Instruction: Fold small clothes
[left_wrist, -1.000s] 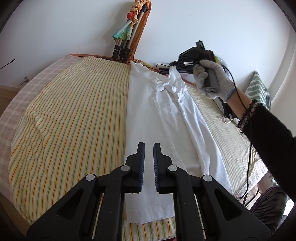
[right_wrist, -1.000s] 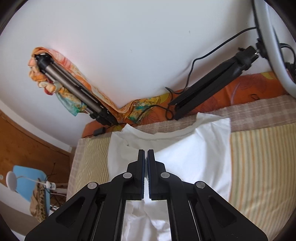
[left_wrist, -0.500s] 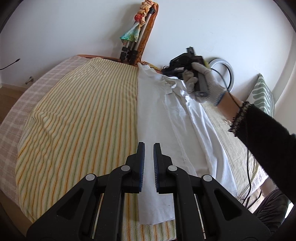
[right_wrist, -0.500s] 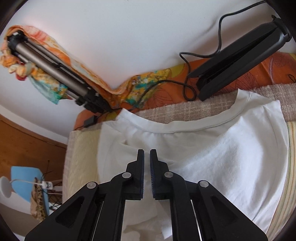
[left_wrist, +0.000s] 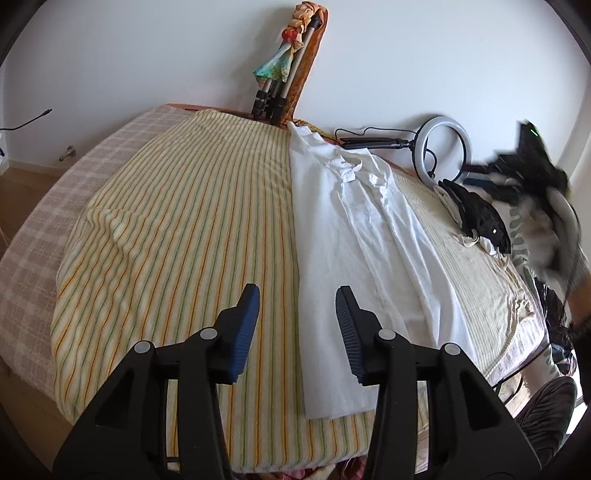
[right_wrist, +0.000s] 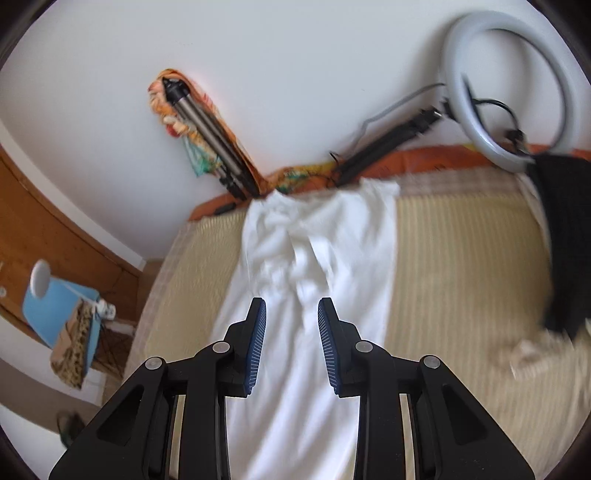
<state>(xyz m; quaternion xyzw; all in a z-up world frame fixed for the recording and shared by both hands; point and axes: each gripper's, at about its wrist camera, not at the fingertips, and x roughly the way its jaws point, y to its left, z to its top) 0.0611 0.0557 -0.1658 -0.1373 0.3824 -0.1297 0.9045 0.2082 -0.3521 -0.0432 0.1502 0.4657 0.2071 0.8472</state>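
1. White cotton garment (left_wrist: 343, 236): laid lengthwise, folded narrow, on yellow striped bedspread (left_wrist: 177, 229).
2. Left black gripper (left_wrist: 297, 301): jaws apart, held above garment's left edge.
3. Right black gripper (right_wrist: 291, 315): jaws apart, nothing clamped, above garment.

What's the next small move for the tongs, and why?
Probably bring the left tongs down onto the near hem of the white shirt and close. Both tongs stand open and empty, the right tongs hanging over the shirt's middle. The shirt lies as a long strip on the striped blanket, sides folded in, so a lengthwise fold looks due.
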